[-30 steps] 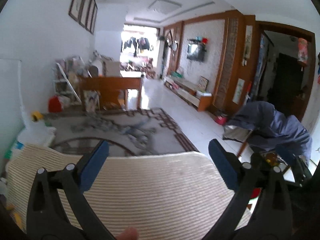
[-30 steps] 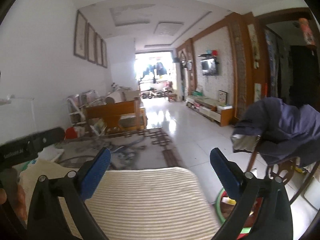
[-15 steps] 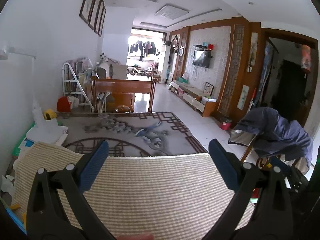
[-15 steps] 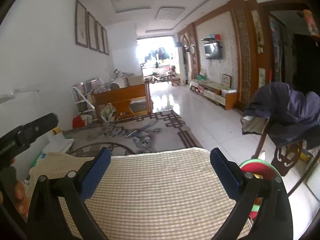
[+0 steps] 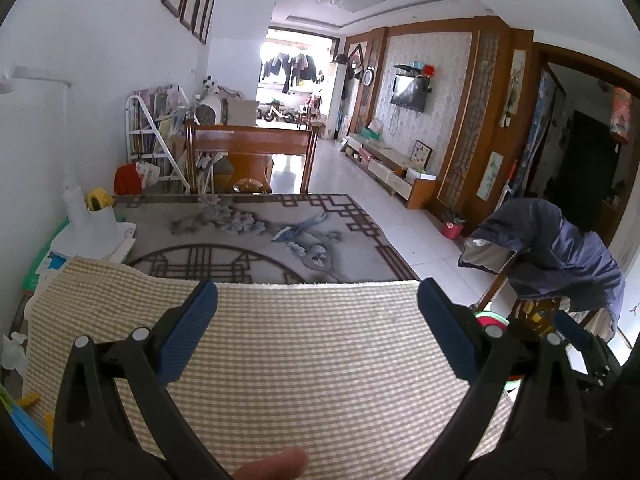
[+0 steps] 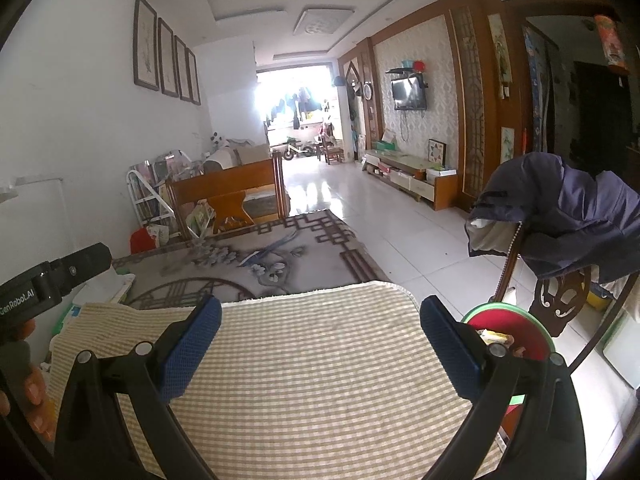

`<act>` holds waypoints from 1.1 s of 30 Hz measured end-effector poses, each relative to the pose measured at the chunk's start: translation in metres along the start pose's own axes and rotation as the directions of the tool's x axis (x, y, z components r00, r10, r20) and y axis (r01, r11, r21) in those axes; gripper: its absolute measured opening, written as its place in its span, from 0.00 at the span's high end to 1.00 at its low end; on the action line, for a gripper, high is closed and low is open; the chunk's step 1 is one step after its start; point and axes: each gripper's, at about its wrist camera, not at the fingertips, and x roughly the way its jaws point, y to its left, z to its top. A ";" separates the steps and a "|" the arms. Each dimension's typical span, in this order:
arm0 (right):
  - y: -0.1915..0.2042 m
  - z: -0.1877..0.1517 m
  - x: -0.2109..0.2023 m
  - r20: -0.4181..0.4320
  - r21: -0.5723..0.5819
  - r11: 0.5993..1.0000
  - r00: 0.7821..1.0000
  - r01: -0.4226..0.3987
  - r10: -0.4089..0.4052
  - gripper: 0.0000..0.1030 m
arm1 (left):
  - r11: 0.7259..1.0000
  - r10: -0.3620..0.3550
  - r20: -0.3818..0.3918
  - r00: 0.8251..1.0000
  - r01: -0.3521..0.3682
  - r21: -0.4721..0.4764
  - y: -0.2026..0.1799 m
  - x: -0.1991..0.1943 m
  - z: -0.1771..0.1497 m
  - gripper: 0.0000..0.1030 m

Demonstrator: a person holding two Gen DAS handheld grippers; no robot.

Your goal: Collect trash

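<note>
My left gripper (image 5: 318, 320) is open and empty above a beige checked cloth (image 5: 304, 344) on a table. My right gripper (image 6: 320, 332) is open and empty above the same cloth (image 6: 312, 360). A red bin with a green rim (image 6: 516, 328) stands on the floor at the right, with yellow scraps inside; it shows partly behind the right finger in the left wrist view (image 5: 494, 320). Crumpled white paper (image 5: 12, 350) lies at the cloth's left edge. The left gripper's body (image 6: 52, 280) shows at the left of the right wrist view.
A patterned grey table mat (image 5: 248, 236) lies beyond the cloth. White tissue and a yellow tape roll (image 5: 96, 208) stand at the left. A chair draped with a dark blue jacket (image 6: 568, 216) stands at the right. A wooden chair (image 5: 248, 160) is at the table's far end.
Both views have tilted down and pulled back, so more of the checked cloth and the red bin shows. Both grippers stay open.
</note>
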 end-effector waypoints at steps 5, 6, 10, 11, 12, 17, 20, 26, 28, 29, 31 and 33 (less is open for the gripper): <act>-0.001 -0.001 0.001 -0.006 0.002 1.000 1.000 0.004 -0.004 0.07 | 0.999 -0.021 -0.014 1.000 0.020 -0.030 0.004 0.002 -0.001 0.05; -0.001 -0.002 0.001 -0.011 0.004 1.000 1.000 0.006 -0.006 0.07 | 1.000 -0.013 -0.016 1.000 0.012 -0.029 0.004 0.003 -0.002 0.05; -0.006 -0.005 0.003 -0.025 0.006 1.000 1.000 0.010 -0.010 0.07 | 1.000 -0.004 -0.029 1.000 0.003 -0.015 0.003 0.005 -0.003 0.05; -0.006 -0.006 0.003 -0.028 0.006 1.000 1.000 0.009 -0.009 0.07 | 1.000 -0.002 -0.031 1.000 0.002 -0.015 0.003 0.005 -0.003 0.05; -0.007 -0.006 0.004 -0.031 0.006 1.000 0.999 0.009 -0.009 0.07 | 1.000 -0.001 -0.033 0.999 0.001 -0.017 0.003 0.006 -0.004 0.05; -0.008 -0.007 0.006 -0.042 -0.004 1.000 0.999 0.006 -0.006 0.07 | 1.000 0.006 -0.039 0.999 -0.007 -0.029 0.006 0.006 -0.003 0.05; -0.007 -0.008 0.007 -0.046 -0.003 1.000 0.999 0.005 -0.005 0.07 | 0.999 0.011 -0.046 0.999 -0.012 -0.030 0.006 0.007 -0.004 0.05; -0.009 -0.010 0.009 -0.055 -0.006 1.000 0.998 0.002 -0.003 0.07 | 0.999 0.013 -0.060 0.998 -0.015 -0.028 0.007 0.009 -0.005 0.05; -0.010 -0.010 0.009 -0.055 -0.005 1.000 0.998 0.003 -0.003 0.07 | 1.000 0.014 -0.060 0.998 -0.015 -0.027 0.007 0.009 -0.005 0.05; -0.009 -0.010 0.009 -0.056 -0.004 1.000 0.998 0.002 -0.003 0.07 | 1.000 0.014 -0.059 0.998 -0.015 -0.026 0.007 0.009 -0.006 0.05; -0.010 -0.011 0.010 -0.057 -0.006 1.000 0.998 0.002 -0.002 0.07 | 1.000 0.013 -0.060 0.998 -0.014 -0.026 0.007 0.009 -0.006 0.05; -0.010 -0.011 0.010 -0.060 -0.007 1.000 0.998 0.001 -0.002 0.07 | 1.000 0.011 -0.062 0.998 -0.013 -0.023 0.006 0.010 -0.006 0.05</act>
